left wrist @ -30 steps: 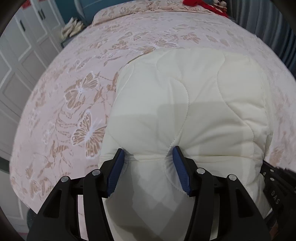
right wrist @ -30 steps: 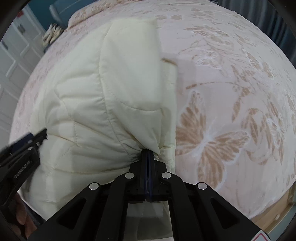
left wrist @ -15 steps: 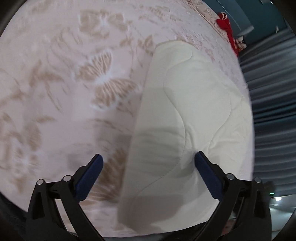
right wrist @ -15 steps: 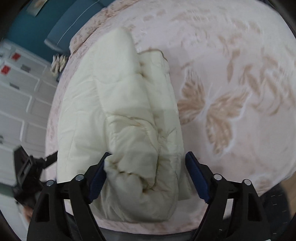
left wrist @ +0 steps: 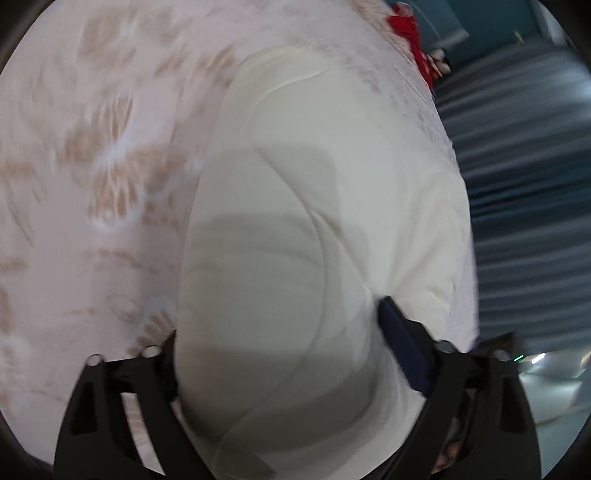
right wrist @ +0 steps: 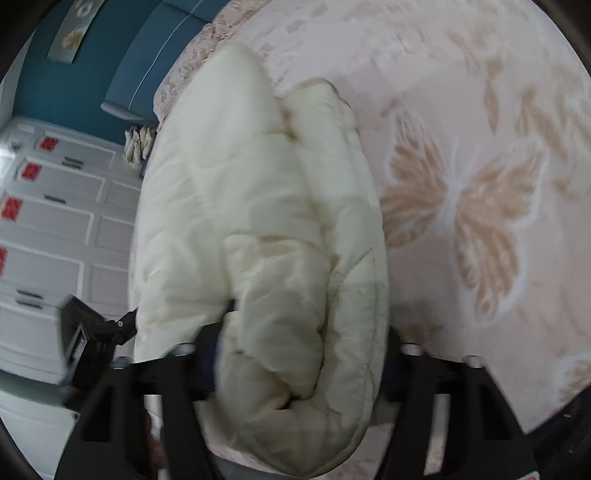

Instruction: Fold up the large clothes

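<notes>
A cream quilted padded garment (left wrist: 325,229) lies folded in a thick bundle on a pink bedspread (left wrist: 92,166) with tan butterflies. My left gripper (left wrist: 280,354) is wide open, and the near end of the bundle fills the gap between its fingers. In the right wrist view the same garment (right wrist: 258,240) shows its rolled, layered edge. My right gripper (right wrist: 303,350) is wide open, its fingers on either side of the bundle's thick end. The left gripper (right wrist: 99,332) shows at the bundle's left side. Both views are motion blurred.
The bedspread (right wrist: 480,184) spreads wide to the right of the garment. White panelled wardrobe doors (right wrist: 55,221) and a teal wall stand beyond the bed. A red item (left wrist: 410,33) lies at the far end, next to grey curtains (left wrist: 517,184).
Both grippers opened wide and let go of the garment. Both tilted sideways and pushed in, so the bundle's end now lies between their fingers.
</notes>
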The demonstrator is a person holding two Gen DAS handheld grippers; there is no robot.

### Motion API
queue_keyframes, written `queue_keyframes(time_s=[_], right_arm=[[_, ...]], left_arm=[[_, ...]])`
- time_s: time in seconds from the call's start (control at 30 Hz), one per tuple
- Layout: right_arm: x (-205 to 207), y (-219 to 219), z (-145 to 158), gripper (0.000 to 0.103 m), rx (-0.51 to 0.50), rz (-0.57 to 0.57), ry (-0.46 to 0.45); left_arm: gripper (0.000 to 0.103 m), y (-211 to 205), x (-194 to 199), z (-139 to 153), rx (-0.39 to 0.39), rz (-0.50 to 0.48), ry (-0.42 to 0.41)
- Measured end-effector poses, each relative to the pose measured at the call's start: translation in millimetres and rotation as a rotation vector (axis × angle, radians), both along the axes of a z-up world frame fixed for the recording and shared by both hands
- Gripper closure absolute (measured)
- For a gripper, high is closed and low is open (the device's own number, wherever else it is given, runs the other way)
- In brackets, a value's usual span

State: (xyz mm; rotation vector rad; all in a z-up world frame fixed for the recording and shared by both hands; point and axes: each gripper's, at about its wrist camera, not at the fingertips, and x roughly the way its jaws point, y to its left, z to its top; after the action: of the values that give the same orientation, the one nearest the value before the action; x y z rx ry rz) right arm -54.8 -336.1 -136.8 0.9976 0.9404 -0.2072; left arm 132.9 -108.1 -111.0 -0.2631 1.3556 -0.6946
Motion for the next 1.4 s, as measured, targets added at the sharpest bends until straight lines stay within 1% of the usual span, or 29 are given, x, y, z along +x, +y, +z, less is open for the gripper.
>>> queue_keyframes(time_s=[0.03, 0.07, 0.13, 0.17, 0.23, 0.27, 0.33, 0.37, 0.43, 0.47, 0.5, 0.57, 0.77, 0.93, 1.17, 1.33, 1.4], right_arm=[[2, 3, 10, 0.058, -0.041, 0.012, 0.003], [2, 4, 18, 0.063, -0.068, 0.021, 0.001], [5, 12, 43, 0.067, -0.137, 0.043, -0.022], [5, 17, 56, 0.072, -0.17, 0.056, -0.037], [7, 30, 79, 0.073, -0.243, 0.08, -0.054], [8, 37, 92, 0.074, -0.29, 0.092, -0.06], [12, 48, 114, 0.074, -0.346, 0.102, -0.083], [13, 53, 124, 0.075, -0.363, 0.101, -0.105], [2, 57, 140, 0.075, -0.381, 0.097, -0.146], [-1, 59, 150, 0.076, -0.394, 0.095, -0.167], [-8, 65, 154, 0.076, -0.409, 0.094, -0.18], [-9, 73, 174, 0.076, -0.464, 0.097, -0.213], [-24, 95, 222, 0.076, -0.585, 0.094, -0.299], [-31, 114, 254, 0.076, -0.671, 0.087, -0.357], [-33, 138, 291, 0.076, -0.791, 0.083, -0.425], [-24, 159, 315, 0.076, -0.893, 0.104, -0.462], [-17, 171, 325, 0.076, -0.955, 0.118, -0.477]], left_arm=[[0.031, -3, -3, 9, 0.018, -0.014, -0.038], [0.033, -8, -10, 28, 0.052, -0.035, -0.109], [0.037, -13, -18, 57, 0.087, -0.051, -0.206], [0.037, -13, -21, 68, 0.095, -0.053, -0.239], [0.041, -15, -26, 99, 0.115, -0.065, -0.317], [0.041, -17, -28, 109, 0.119, -0.067, -0.348], [0.041, -10, -28, 130, 0.116, -0.062, -0.401], [0.041, -6, -32, 143, 0.109, -0.058, -0.432], [0.041, 3, -35, 166, 0.095, -0.046, -0.474], [0.041, 6, -38, 173, 0.09, -0.042, -0.492], [0.041, 9, -40, 181, 0.083, -0.038, -0.51], [0.041, 20, -44, 200, 0.059, -0.029, -0.552], [0.041, 39, -62, 238, 0.019, -0.013, -0.655], [0.041, 55, -76, 271, -0.007, -0.003, -0.749], [0.041, 75, -87, 303, -0.04, 0.017, -0.841], [0.041, 92, -89, 323, -0.052, 0.042, -0.915], [0.041, 98, -86, 329, -0.06, 0.052, -0.939]])
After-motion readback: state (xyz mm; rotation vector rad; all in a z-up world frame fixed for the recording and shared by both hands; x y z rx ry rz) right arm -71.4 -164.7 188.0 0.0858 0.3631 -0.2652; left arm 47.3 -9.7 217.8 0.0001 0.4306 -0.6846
